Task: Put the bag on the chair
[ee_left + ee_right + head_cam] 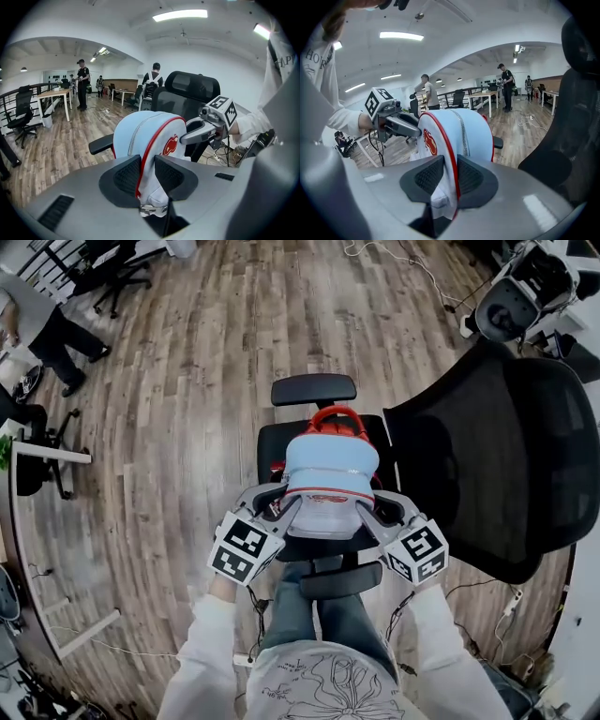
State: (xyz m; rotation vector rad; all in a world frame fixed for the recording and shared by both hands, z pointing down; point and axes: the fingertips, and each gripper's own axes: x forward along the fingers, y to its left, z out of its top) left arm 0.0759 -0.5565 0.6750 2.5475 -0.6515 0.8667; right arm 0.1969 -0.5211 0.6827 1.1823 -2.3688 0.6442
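Note:
A light blue bag (pixel 330 470) with red trim and a red top handle hangs between both grippers, over the seat (pixel 272 442) of a black office chair. I cannot tell whether it touches the seat. My left gripper (pixel 286 507) is shut on the bag's left edge. In the left gripper view its pads clamp the red-piped seam of the bag (pixel 145 136) at the left gripper (pixel 147 176). My right gripper (pixel 370 512) is shut on the opposite edge. In its own view the right gripper (pixel 450 176) pinches the bag (pixel 459 131).
The chair's mesh backrest (pixel 497 465) stands at the right, with one armrest (pixel 314 387) beyond the bag and another (pixel 339 579) near my legs. A white desk (pixel 47 454) and a person (pixel 47 329) are at the left. Another chair (pixel 516 296) and floor cables lie far right.

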